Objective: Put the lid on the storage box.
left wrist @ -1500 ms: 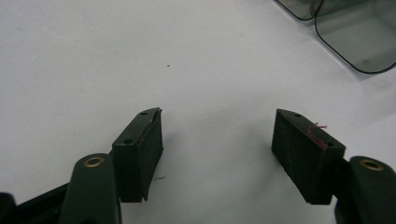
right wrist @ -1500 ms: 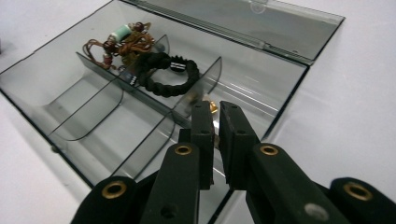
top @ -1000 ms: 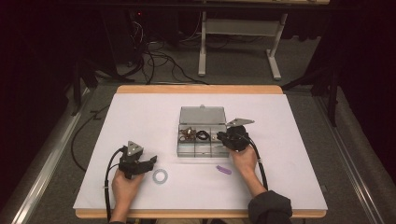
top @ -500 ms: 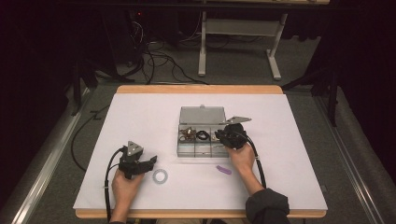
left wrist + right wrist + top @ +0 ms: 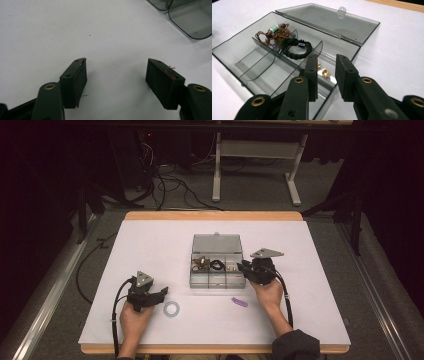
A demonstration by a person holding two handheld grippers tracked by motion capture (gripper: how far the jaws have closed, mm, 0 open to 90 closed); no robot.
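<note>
I see a white worktop (image 5: 150, 250) on grey floor (image 5: 340, 185). Beyond it, cables (image 5: 165, 180) and a white table frame (image 5: 255, 150) stand in darkness.

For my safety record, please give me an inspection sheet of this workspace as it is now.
Surface: white table, wooden edge.
Job's things: open clear box with compartments; beaded bracelet, black band, small gold pieces inside.
Clutter: tape ring, purple piece in front of box.
Grippers: left tool open, nothing between its jaws; right tool over box, jaws just opening, nothing between them.
Cables: one trails from each tool.
Surroundings: dark floor, wires, white frame behind.
</note>
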